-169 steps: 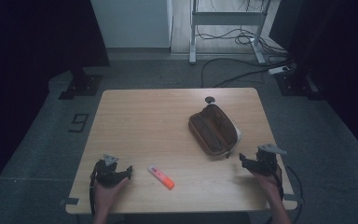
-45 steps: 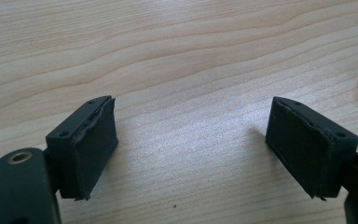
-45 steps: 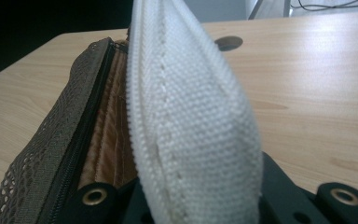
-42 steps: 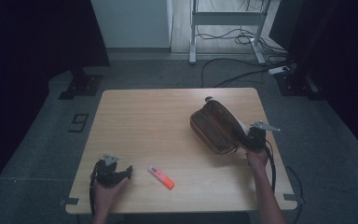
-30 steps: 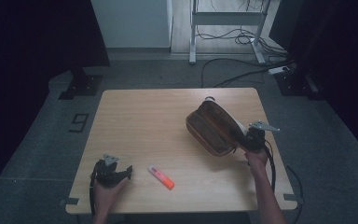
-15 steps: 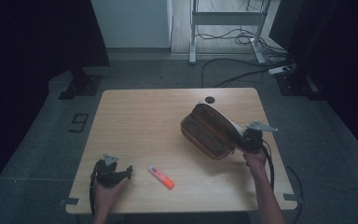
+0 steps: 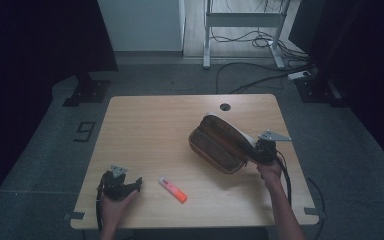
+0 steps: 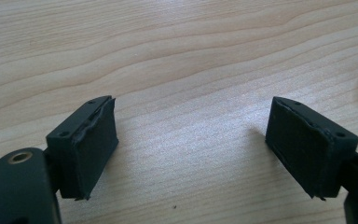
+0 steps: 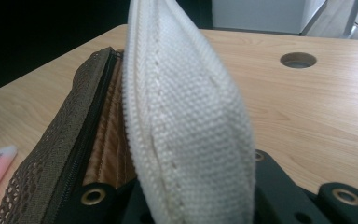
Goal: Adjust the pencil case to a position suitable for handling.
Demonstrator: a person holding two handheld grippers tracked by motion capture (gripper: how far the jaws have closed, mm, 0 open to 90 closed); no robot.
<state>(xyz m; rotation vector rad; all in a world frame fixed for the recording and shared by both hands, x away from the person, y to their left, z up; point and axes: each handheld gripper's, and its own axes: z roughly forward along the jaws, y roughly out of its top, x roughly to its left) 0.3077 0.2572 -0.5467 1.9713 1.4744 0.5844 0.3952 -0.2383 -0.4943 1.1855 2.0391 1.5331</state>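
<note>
One brown pouch (image 7: 219,148), unzipped, contents unseen, gripped by right claw (image 7: 258,151); left claw (image 8: 186,149) open

The right gripper (image 7: 254,152) now clamps the brown pouch (image 7: 220,145) by its white edge, dragging it leftward (tilted up) from its earlier spot.

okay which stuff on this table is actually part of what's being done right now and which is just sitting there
In use: brown pouch with its white side, clamped in the right gripper.

Lying about: orange highlighter, untouched; the open left gripper, resting on the table.
</note>
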